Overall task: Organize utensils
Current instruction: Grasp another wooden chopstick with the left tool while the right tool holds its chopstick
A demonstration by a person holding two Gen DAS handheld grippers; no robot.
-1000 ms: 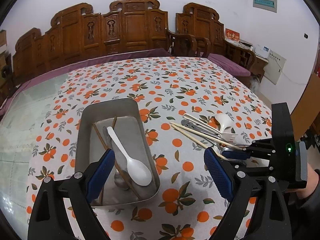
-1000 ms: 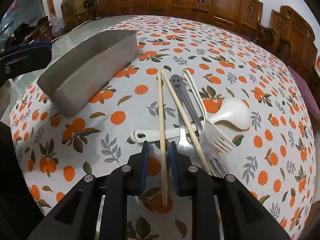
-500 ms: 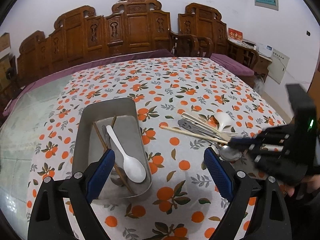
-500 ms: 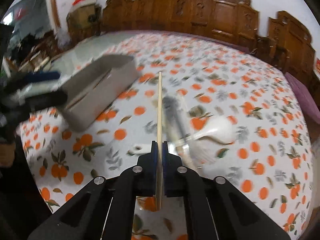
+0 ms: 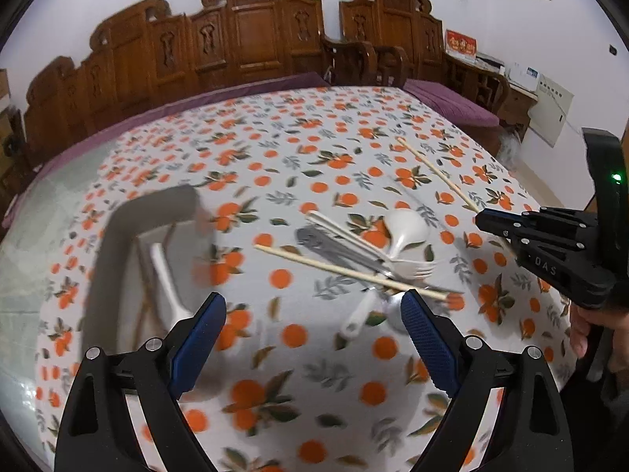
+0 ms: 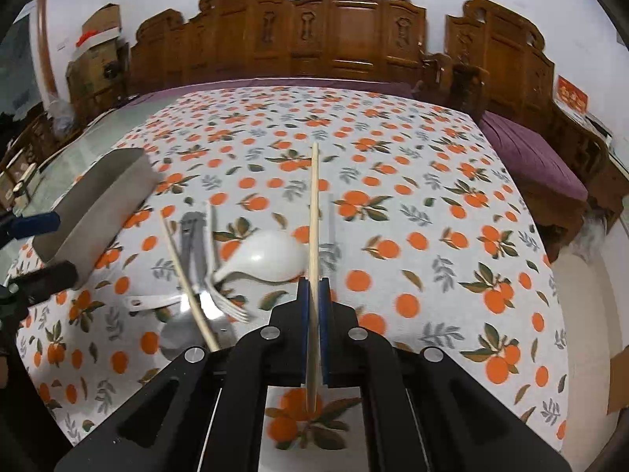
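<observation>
My right gripper (image 6: 313,289) is shut on a pale wooden chopstick (image 6: 313,212) and holds it above the table; it shows in the left wrist view (image 5: 481,216) with the chopstick (image 5: 432,171) pointing away. A second chopstick (image 5: 346,272), a white spoon (image 5: 405,230), a white fork (image 5: 420,269), a grey utensil (image 5: 334,246) and a metal spoon (image 6: 184,330) lie in a pile. The metal tray (image 5: 114,244) at left holds a white spoon (image 5: 167,279) and brown chopsticks (image 5: 143,306). My left gripper (image 5: 312,338) is open and empty above the cloth.
The table wears an orange-print cloth (image 6: 393,165). Carved wooden chairs (image 5: 251,35) line its far side. A purple cushioned bench (image 6: 530,153) stands at right. The tray also shows at left in the right wrist view (image 6: 98,204).
My right gripper closed on one chopstick and lifted it off the pile, swinging it up and rightward. My left gripper shifted right toward the pile.
</observation>
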